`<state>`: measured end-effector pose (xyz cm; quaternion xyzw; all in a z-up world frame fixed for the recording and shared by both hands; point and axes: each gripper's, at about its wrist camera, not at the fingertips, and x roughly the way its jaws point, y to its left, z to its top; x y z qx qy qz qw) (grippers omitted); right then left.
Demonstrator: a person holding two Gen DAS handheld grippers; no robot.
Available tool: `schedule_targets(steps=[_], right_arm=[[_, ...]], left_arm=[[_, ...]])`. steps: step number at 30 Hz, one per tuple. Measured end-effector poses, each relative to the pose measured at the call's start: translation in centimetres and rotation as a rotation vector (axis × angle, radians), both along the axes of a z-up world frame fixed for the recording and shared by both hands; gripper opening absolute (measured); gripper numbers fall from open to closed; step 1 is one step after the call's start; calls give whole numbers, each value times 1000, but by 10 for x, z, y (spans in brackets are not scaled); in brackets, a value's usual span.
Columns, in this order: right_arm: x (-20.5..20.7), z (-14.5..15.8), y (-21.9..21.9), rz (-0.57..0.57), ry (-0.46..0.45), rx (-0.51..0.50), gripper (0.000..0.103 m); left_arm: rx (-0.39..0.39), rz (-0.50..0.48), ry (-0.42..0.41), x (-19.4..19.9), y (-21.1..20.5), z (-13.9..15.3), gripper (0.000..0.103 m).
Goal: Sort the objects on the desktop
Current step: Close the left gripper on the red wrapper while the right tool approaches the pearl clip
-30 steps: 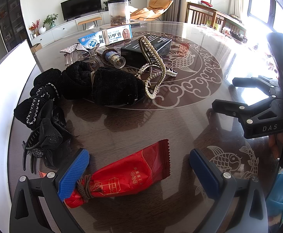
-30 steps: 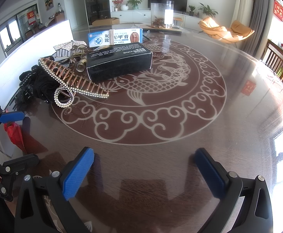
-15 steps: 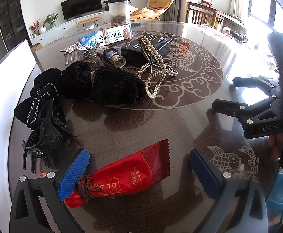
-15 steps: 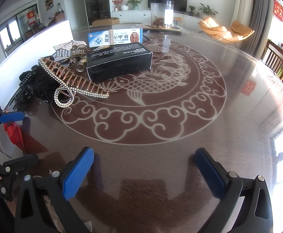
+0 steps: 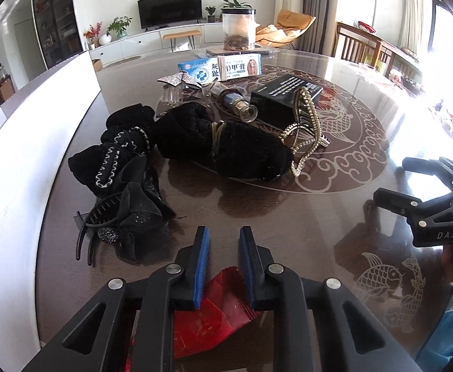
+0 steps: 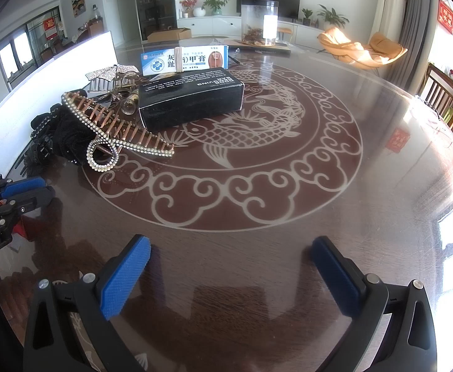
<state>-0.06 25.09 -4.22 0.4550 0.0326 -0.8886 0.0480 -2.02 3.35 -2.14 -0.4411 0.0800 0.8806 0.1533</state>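
Observation:
A red snack packet (image 5: 214, 319) lies at the near edge of the dark round table (image 5: 288, 217). My left gripper (image 5: 223, 235) has its jaws closing on it, and the blue pads pinch the packet's crumpled end. The right wrist view shows that gripper (image 6: 18, 189) at the far left. My right gripper (image 6: 229, 254) stands open above bare table with nothing between its fingers; it also shows at the right edge of the left wrist view (image 5: 412, 192). Black hair bows (image 5: 127, 217), a black furry tie (image 5: 226, 145) and a pearl hair claw (image 5: 307, 130) lie ahead.
Farther back sit a black box (image 6: 192, 93), a blue-and-white ointment box (image 6: 183, 60), a small glass bottle (image 5: 239, 105) and a clear jar (image 5: 238, 31). A white board (image 5: 18, 155) borders the table's left side. Chairs stand past the far right rim.
The left gripper's jaws went from wide open to closed on the red packet, and its view rolled and shifted a little. The right gripper has not moved.

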Motion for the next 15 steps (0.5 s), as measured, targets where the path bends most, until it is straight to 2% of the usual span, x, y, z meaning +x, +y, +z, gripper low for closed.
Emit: schedule_targets(steps=[5,13,14,15], right_arm=[[0,0,0,0,0,0,103],[0,0,0,0,0,0,103],[0,0,0,0,0,0,103],[0,0,0,0,0,0,103]], left_arm=[[11,100,-1,-9,-17,-1,19],[-2,105,4,-9,-19,-1,20],[-3,108,4,-9,-20,-1,22],[-12,117,6,-9,-20,-1,30]])
